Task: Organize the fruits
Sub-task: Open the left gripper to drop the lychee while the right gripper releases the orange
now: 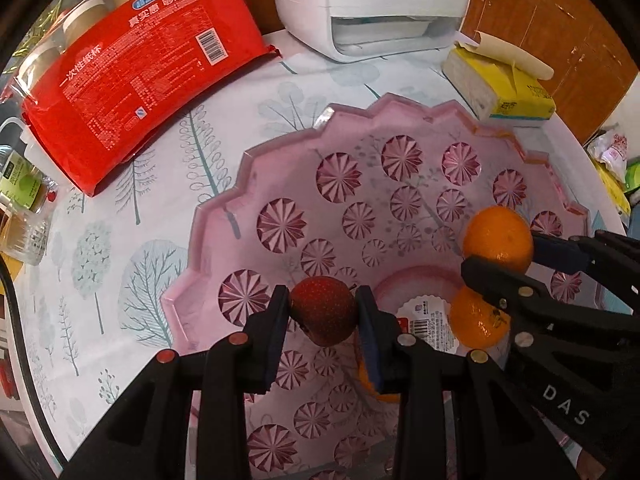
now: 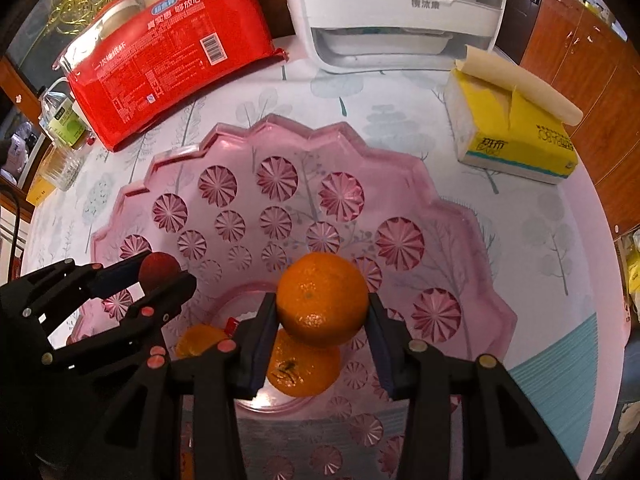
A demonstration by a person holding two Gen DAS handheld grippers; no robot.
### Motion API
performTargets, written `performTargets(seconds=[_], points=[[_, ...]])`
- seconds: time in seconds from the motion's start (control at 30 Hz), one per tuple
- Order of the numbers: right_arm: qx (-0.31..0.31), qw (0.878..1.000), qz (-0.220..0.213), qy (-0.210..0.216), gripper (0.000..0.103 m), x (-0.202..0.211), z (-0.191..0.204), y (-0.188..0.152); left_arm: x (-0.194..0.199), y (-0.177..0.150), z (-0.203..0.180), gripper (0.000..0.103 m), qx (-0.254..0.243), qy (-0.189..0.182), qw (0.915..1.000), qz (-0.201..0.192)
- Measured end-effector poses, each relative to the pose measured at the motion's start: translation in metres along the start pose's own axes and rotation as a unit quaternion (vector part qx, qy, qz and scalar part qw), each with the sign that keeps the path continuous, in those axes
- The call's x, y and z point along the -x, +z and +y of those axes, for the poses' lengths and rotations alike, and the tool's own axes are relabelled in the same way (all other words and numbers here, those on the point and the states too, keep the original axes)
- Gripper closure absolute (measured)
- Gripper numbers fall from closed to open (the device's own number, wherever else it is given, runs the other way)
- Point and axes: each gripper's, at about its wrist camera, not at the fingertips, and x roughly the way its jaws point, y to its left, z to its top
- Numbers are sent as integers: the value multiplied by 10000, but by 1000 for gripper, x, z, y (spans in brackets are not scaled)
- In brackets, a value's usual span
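Left gripper (image 1: 322,312) clamped a dark red fruit (image 1: 323,309), right gripper (image 2: 322,312) gripped a mandarin (image 2: 322,298), both over pink cut-glass bowl (image 2: 400,168), two mandarins inside

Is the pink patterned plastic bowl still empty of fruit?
No: one round orange tangerine already lies in the pink patterned plastic bowl, below the one held.

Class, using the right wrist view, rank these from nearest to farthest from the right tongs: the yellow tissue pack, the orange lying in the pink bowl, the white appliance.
1. Orange in the bowl, just beneath the right tongs.
2. Yellow tissue pack, upper right on the table.
3. White appliance, at the far edge.
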Motion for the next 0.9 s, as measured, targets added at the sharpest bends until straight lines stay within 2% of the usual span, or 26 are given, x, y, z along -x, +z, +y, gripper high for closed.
performTargets(seconds=[0.13, 0.27, 0.37, 0.9], points=[[-29, 10000, -9, 5, 59, -1, -3, -1, 2, -2, -2, 60, -65, -52, 10000, -13], [-203, 9998, 38, 11, 58, -2, -14, -3, 7, -4, -1, 43, -45, -73, 10000, -33], [-305, 9994, 79, 167, 56, -1, -19, -5, 11, -7, -3, 6, -30, -259, 9997, -39], [-229, 9992, -34, 323, 51, 24, -9, -17, 43, -22, -9, 6, -76, -72, 9999, -103]])
